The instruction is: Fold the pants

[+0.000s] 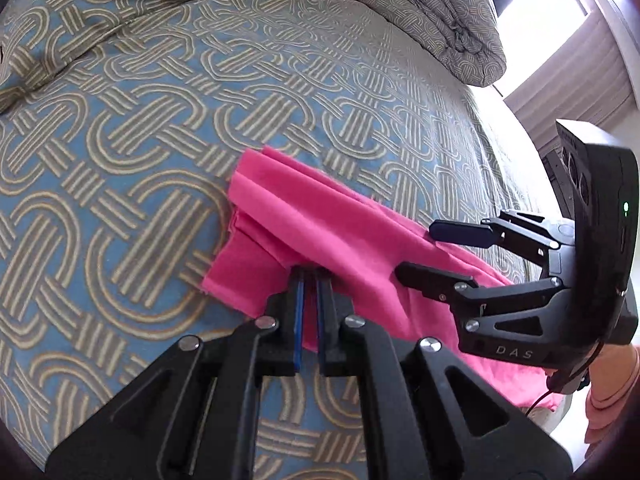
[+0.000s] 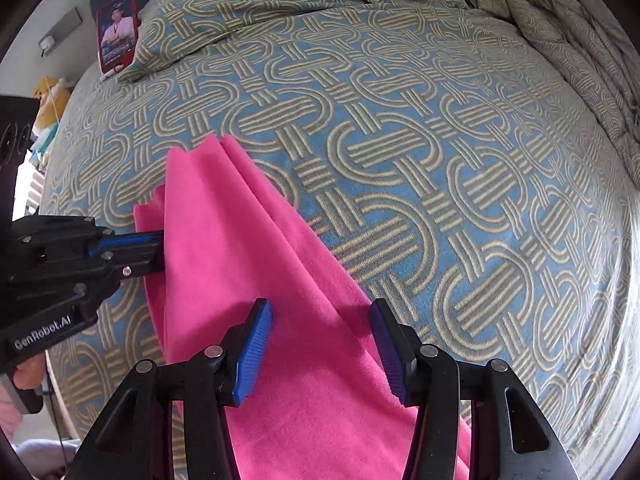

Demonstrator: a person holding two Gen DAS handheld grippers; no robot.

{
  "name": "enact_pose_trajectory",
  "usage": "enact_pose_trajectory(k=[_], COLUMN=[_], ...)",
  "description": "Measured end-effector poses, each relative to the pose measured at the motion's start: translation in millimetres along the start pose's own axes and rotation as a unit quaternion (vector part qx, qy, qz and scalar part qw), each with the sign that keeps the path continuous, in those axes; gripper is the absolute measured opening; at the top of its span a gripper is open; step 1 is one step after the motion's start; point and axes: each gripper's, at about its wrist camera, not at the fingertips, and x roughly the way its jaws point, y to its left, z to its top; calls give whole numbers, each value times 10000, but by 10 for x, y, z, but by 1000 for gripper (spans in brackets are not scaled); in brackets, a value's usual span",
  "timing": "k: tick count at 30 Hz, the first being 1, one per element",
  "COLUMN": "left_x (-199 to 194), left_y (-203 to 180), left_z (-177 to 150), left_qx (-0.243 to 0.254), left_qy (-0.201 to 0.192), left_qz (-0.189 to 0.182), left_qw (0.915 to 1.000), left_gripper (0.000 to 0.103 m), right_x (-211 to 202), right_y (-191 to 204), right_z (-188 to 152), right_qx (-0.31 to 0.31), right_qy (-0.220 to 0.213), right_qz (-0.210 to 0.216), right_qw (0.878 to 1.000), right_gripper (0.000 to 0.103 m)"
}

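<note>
One pair of pink pants point(image 2: 256, 264) lies stretched across a bed point(image 2: 460, 168) covered in a blue-and-tan interlocking-loop bedspread, worked by two black handheld grippers with blue finger pads. The left gripper point(image 1: 310, 276) has its fingers pressed together on the near edge of the folded fabric, pinching the cloth at the left side of the garment; in the right wrist view it point(image 2: 158, 250) reaches in level from the left with its fingertips hidden behind the pink cloth. The right gripper point(image 2: 320, 340) hangs over the middle of the pants with its two fingers spread wide, one on either side of a lengthwise fold, gripping nothing. One bunched duvet point(image 1: 432, 16) in the same pattern is heaped at the bed's far right, and one matching pillow point(image 2: 224, 28) sits at the head. A red card showing a figure point(image 2: 117, 32) leans beside that pillow, and a yellow soft toy point(image 2: 52, 100) sits off the bed's left side. A bright window point(image 1: 536, 0) glares beyond the duvet.
</note>
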Motion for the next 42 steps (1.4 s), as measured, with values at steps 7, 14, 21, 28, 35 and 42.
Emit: enact_pose_trajectory(k=[7,14,21,28,35,42], left_x=[-6,6,-545,-510,-352,-241], left_y=[59,-209,-20,386,262,247], left_z=[16,48,-115,-201,-157,-40], left_qx=[-261,298,257,-247,-113,-110], left_qy=[-9,-296,-812,-610,-424,-394], left_qz=[-220,248,572,862,618,545], left_qw=[9994,9988,9947,9941,9971,9977], left_gripper=[40,2,2,1,6,55], right_x=[17,5,-59,-101,-70,130], right_y=[14,-30,-38,71,333,498], right_z=[7,-23,24,251,432,642], right_qx=[-61,-39,-147,-306,-537,-1043], right_qy=[-26,-51,-341,-392,-436,-134], right_qz=[8,57,-593,-279,428,793], right_qw=[10000,10000,9976,9984,9967,9913], right_gripper=[55,56,56,55,24,14])
